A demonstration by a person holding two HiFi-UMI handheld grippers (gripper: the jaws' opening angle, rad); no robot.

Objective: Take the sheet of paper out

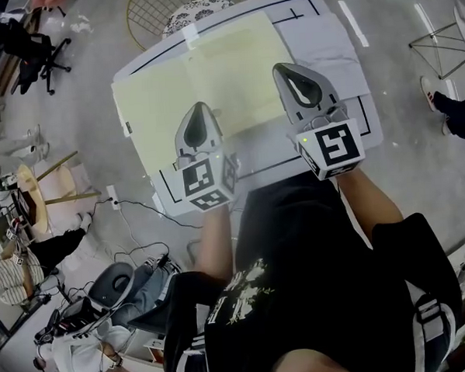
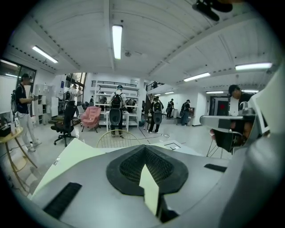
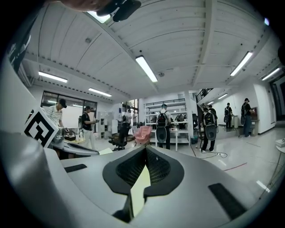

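A large pale yellow sheet of paper (image 1: 204, 82) hangs over the white table (image 1: 369, 120), held up at its near edge by both grippers. My left gripper (image 1: 199, 107) is shut on the sheet's near left part. In the left gripper view a strip of paper (image 2: 149, 189) shows pinched between the closed jaws (image 2: 144, 151), and the rest of the sheet (image 2: 67, 156) spreads to the left. My right gripper (image 1: 283, 67) is shut on the near right part. In the right gripper view the paper (image 3: 140, 189) sits between its closed jaws (image 3: 145, 151).
A grey see-through sleeve (image 1: 322, 48) lies on the table's far right part. A wire chair (image 1: 161, 10) stands beyond the table, and an office chair (image 1: 35, 44) at the far left. A small wooden table (image 1: 31, 200), floor cables (image 1: 140, 209) and people surround the spot.
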